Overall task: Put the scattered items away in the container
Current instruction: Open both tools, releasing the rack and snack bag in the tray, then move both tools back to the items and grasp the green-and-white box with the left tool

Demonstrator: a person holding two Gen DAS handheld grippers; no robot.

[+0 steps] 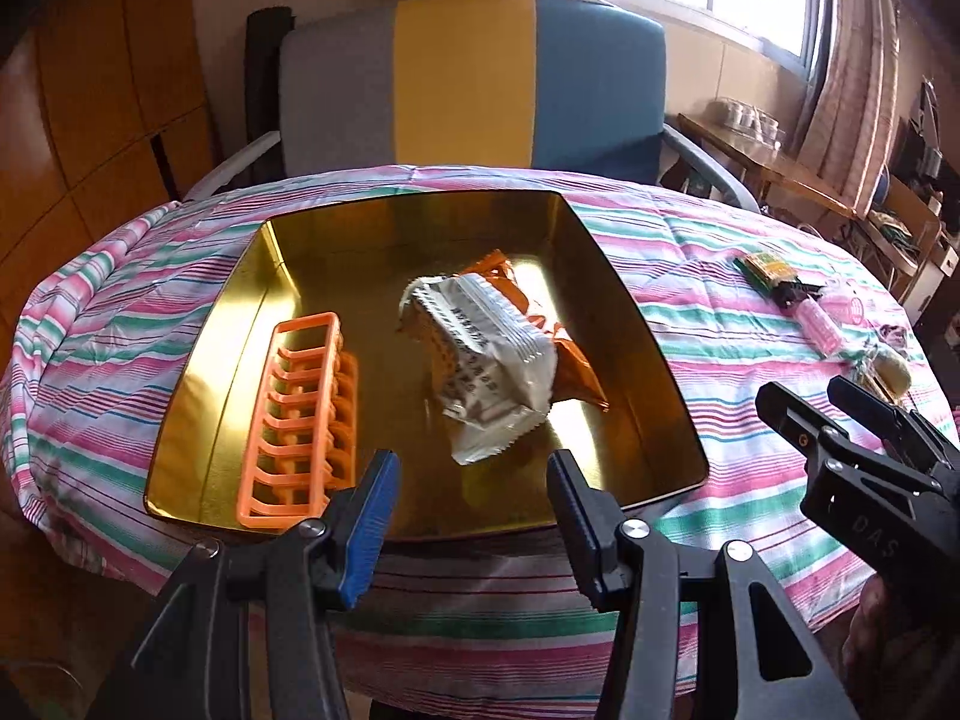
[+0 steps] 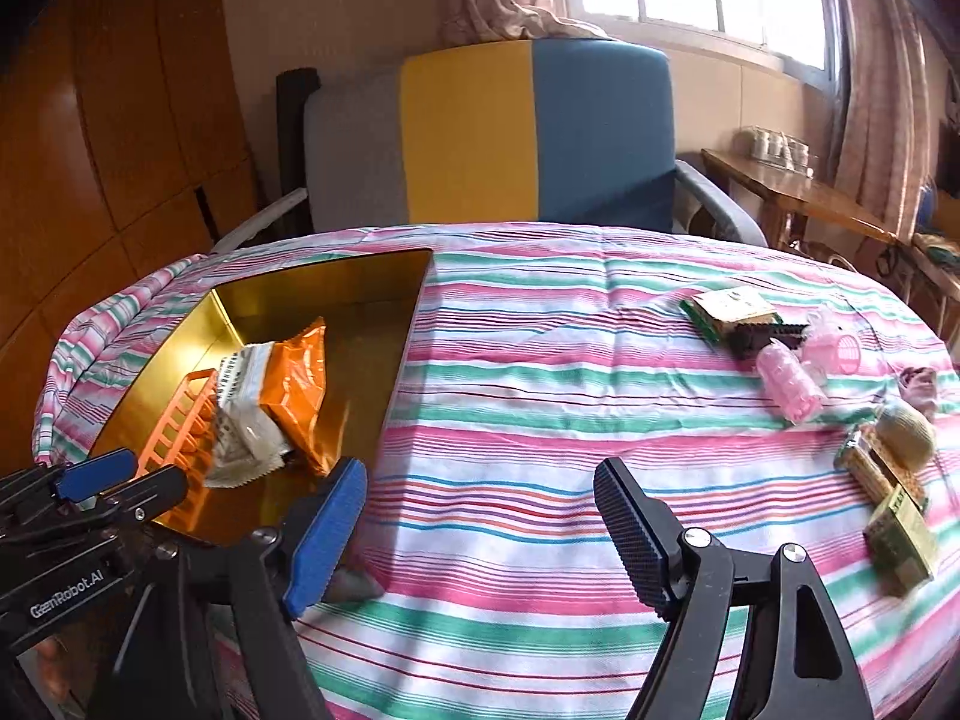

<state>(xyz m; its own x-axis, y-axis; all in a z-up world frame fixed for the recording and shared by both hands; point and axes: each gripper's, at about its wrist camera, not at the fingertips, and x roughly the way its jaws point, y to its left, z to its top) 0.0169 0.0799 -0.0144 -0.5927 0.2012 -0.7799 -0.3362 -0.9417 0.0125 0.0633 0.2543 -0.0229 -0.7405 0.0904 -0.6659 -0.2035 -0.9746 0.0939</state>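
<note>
We are between picks. The gold tin (image 1: 636, 324) sits on the striped counter (image 2: 510, 360) and already holds an orange rack (image 1: 294, 414), a white packet (image 1: 480, 360) and an orange packet (image 2: 300, 390).

Left gripper (image 1: 474, 480): fingers spread, nothing between them, hovering at the tin's near edge. Right gripper (image 2: 480, 516): fingers spread wide and empty, over bare cloth between the tin and the loose items.

Still outside the tin, well apart from it on the right: a green box (image 2: 729, 309), a pink bottle (image 2: 789, 387), a round yellowish item (image 2: 906, 435) and more small packs (image 2: 900, 537).

Our judgement: next pick falls to the right gripper, which must travel right and straddle one item.

The right view shows the cluster clearly; the left view squeezes it into the margin but shows the whole tin floor.
</note>
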